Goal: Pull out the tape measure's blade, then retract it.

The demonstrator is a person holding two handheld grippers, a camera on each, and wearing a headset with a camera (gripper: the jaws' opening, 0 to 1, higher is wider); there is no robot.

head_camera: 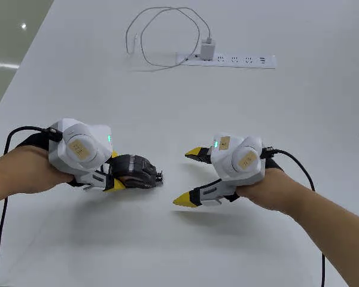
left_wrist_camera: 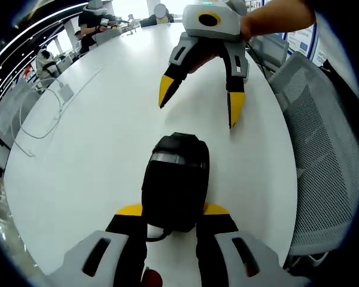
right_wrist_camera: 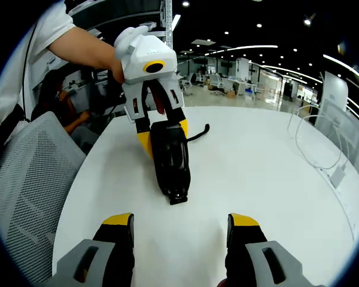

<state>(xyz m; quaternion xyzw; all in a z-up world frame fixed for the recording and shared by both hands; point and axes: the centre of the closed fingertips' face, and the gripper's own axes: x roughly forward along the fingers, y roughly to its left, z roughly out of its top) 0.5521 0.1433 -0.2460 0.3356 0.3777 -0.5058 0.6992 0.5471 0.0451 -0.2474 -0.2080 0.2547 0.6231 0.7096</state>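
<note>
A black tape measure lies on the white table, its blade tip facing right and not drawn out. My left gripper is shut on its case; in the left gripper view the case sits between the yellow-tipped fingers. My right gripper stands open a short way to the right of the tape measure, with nothing between its jaws. In the right gripper view the tape measure lies ahead of my open right gripper, with the left gripper clamped on its far end.
A white power strip with a charger and a looping white cable lies at the back of the table. A grey mesh chair stands at the table's edge. Bare tabletop lies between the grippers and the strip.
</note>
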